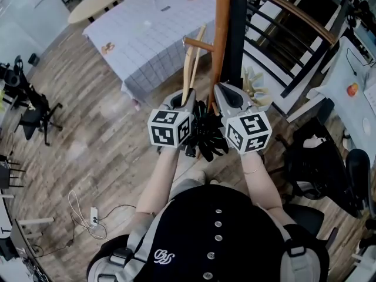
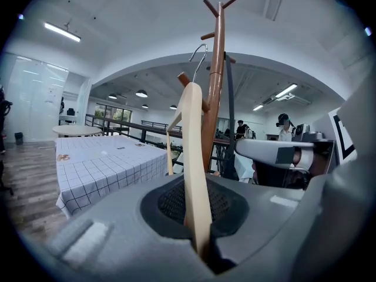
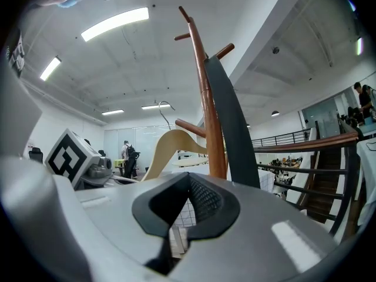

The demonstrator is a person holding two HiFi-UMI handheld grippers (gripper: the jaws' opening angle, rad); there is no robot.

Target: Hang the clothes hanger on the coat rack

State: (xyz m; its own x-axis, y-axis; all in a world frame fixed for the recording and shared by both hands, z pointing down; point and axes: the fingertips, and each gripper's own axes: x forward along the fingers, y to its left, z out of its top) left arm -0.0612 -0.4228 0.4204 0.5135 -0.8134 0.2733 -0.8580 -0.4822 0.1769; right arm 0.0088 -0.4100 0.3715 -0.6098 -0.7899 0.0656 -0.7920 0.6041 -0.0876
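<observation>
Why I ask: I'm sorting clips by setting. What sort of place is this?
Probably an open-plan office or lab hall: a black office chair, a table under a checked cloth and a railed staircase.

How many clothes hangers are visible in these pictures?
1. The wooden hanger is clamped in the left gripper, close to the coat rack. No other shows on it, though its far side is hidden.

A checked-cloth table stands on wooden floor, black chair nearby.
</observation>
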